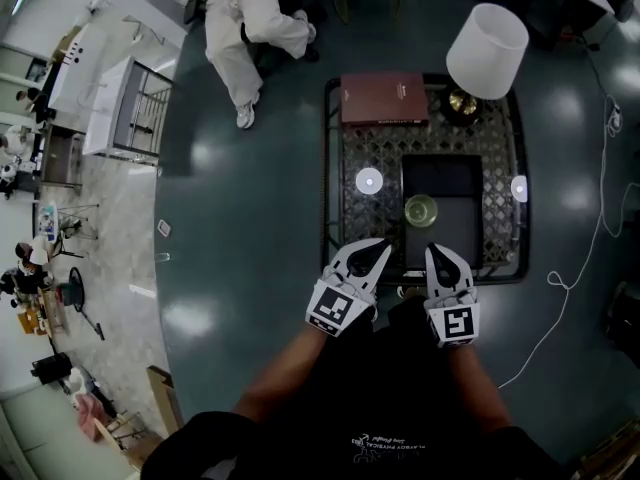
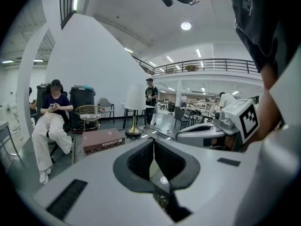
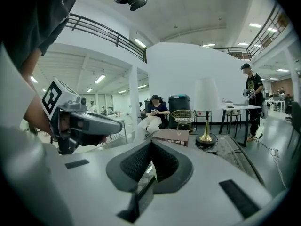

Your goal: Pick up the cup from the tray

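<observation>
Left gripper, right gripper closed — one cup, one tray.

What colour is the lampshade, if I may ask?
White lampshade, clearest in the head view.

The lattice-topped table carries a brown book, a white-shaded lamp and a dark tray.

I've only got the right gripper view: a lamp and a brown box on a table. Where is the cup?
Observer: In the head view the cup stands in the dark tray, by its left side, just ahead of the right gripper.
Operator: Is the left gripper open?
Observer: No, its fingers are together with nothing between them.
Operator: Anything beside the tray?
Observer: A small white disc lies left of it.
</observation>
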